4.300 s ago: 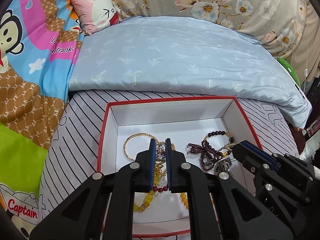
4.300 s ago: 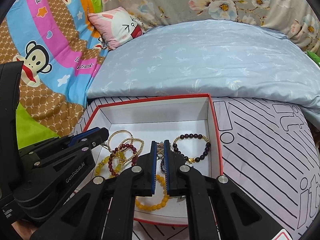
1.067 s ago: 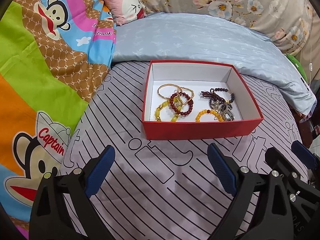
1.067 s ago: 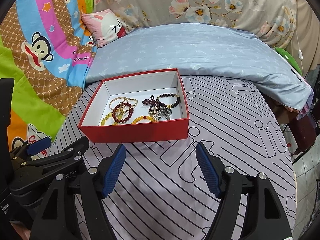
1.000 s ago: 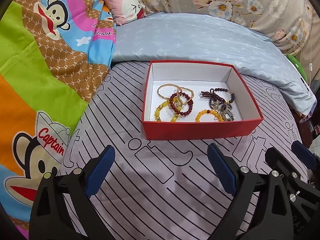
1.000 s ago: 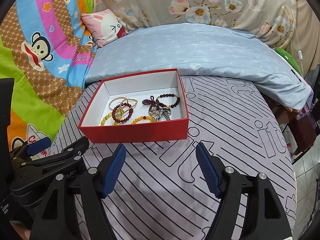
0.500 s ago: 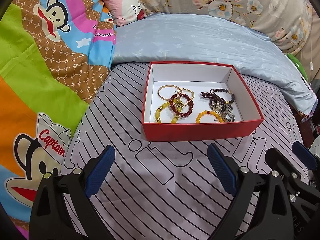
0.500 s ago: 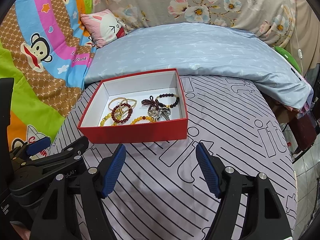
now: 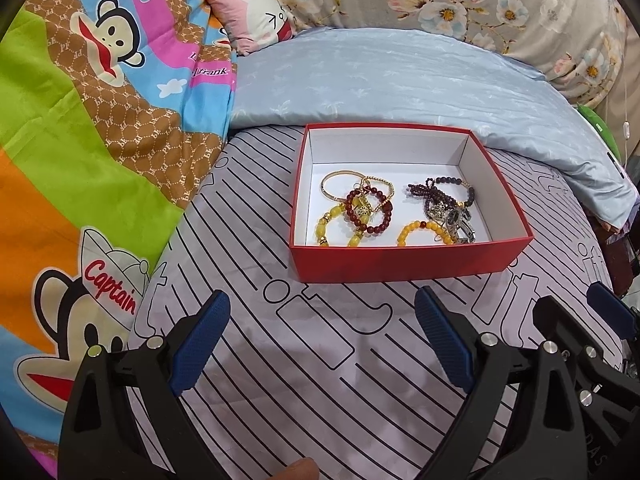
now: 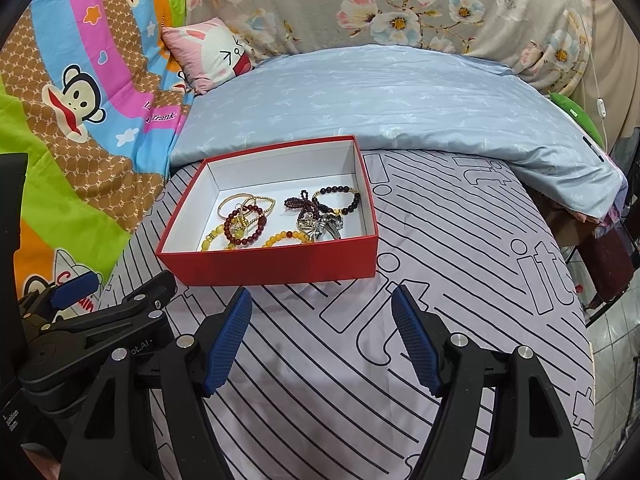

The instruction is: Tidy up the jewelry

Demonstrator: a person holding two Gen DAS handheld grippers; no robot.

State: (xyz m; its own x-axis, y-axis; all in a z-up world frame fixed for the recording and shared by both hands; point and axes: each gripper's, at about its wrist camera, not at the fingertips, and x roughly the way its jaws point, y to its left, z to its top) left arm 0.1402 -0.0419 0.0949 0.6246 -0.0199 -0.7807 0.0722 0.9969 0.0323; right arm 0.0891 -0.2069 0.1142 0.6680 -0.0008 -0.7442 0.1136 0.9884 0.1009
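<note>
A red box point(image 9: 400, 262) point(image 10: 280, 266) with a white inside sits on the striped bedsheet. Inside it lie several bracelets: a gold bangle point(image 9: 338, 185), a dark red bead bracelet point(image 9: 370, 210) point(image 10: 245, 226), yellow bead bracelets point(image 9: 420, 229) point(image 10: 286, 237), a dark purple bead bracelet point(image 9: 444, 190) point(image 10: 334, 196) and a silver charm piece point(image 9: 460, 222) point(image 10: 326, 226). My left gripper point(image 9: 322, 312) is open, held back from the box's near wall with nothing between its fingers. My right gripper point(image 10: 322, 306) is open too, just short of the box. Each gripper shows at the other view's edge.
A light blue quilt point(image 9: 400, 80) lies folded behind the box. A cartoon monkey blanket point(image 9: 80, 140) covers the left side. A pink rabbit pillow point(image 10: 212, 52) and a floral cover point(image 10: 400, 8) are at the back. The bed's right edge drops to a tiled floor point(image 10: 612, 360).
Since several seconds ago both grippers have pulled back out of the box and gone from shut to open. Over the last second nothing has moved.
</note>
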